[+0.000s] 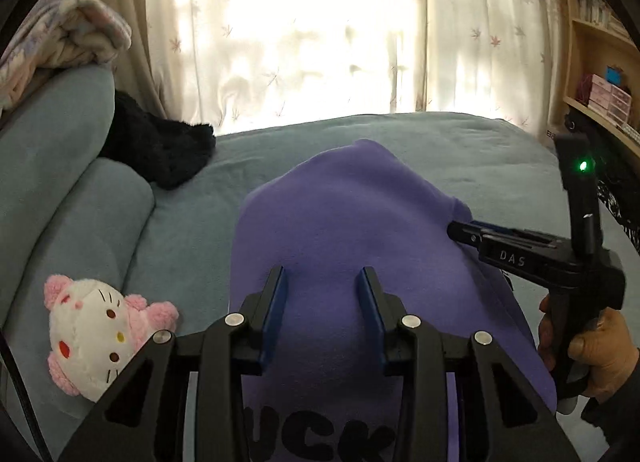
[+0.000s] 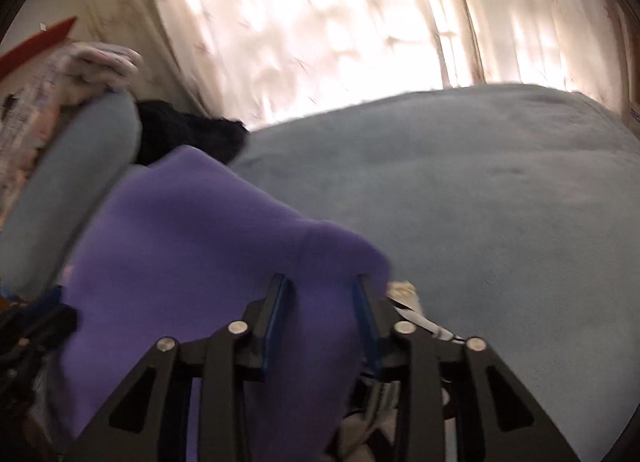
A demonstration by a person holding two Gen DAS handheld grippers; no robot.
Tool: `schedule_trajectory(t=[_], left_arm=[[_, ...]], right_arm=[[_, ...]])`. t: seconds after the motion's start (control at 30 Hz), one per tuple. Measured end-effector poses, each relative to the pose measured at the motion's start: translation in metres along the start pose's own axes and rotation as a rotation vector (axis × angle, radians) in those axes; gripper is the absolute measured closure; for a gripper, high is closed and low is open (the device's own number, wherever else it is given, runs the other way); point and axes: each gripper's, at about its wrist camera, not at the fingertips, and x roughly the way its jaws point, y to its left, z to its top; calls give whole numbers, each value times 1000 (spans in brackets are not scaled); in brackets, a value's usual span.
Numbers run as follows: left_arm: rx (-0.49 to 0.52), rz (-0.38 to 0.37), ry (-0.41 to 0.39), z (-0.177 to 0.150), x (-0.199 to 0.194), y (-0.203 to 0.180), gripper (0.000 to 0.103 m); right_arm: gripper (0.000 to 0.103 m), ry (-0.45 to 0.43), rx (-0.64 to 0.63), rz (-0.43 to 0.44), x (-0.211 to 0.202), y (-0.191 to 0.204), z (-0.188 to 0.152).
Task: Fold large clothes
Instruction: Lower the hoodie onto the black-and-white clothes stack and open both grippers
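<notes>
On the bed (image 1: 400,133), mid-fold: my left gripper (image 1: 323,286) stood spread over the purple garment (image 1: 344,221); right gripper (image 1: 460,229) pinched its edge, which I judged needed carrying across next.

Right wrist view is motion-blurred throughout, so my right gripper (image 2: 320,282) over the purple garment (image 2: 192,229) reads soft; can't tell if cloth sits between its fingers. Black print on the garment (image 1: 320,442) is cut by the bottom edge, only part of the letters shows. My left gripper (image 1: 322,274) hides the cloth under its frame. Striped fabric (image 2: 382,394) under my right gripper is mostly hidden, unidentifiable. Bookshelf (image 1: 592,45) is cropped at the right edge, contents too small. Window behind the curtain (image 1: 296,21) is blown out.
</notes>
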Motion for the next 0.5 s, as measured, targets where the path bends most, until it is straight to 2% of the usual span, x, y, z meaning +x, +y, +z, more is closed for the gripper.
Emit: schedule_trajectory(t=[0.03, 0.1, 0.17, 0.3, 0.37, 0.5], left_arm=[[-14, 1, 9, -1, 3, 3, 66], [-38, -10, 13, -2, 6, 7, 66], [-31, -5, 4, 1, 6, 7, 65], [-68, -16, 9, -1, -9, 7, 65], [-102, -40, 9, -6, -24, 10, 65], [-62, -50, 3, -26, -60, 3, 66]], right_arm=[[68, 16, 14, -21, 7, -9, -3], [68, 20, 56, 39, 7, -25, -8], [68, -1, 30, 40, -5, -28, -10], [68, -60, -89, 46, -47, -14, -23], [68, -78, -122, 87, -70, -6, -33], [68, -88, -198, 176, -113, 18, -62]])
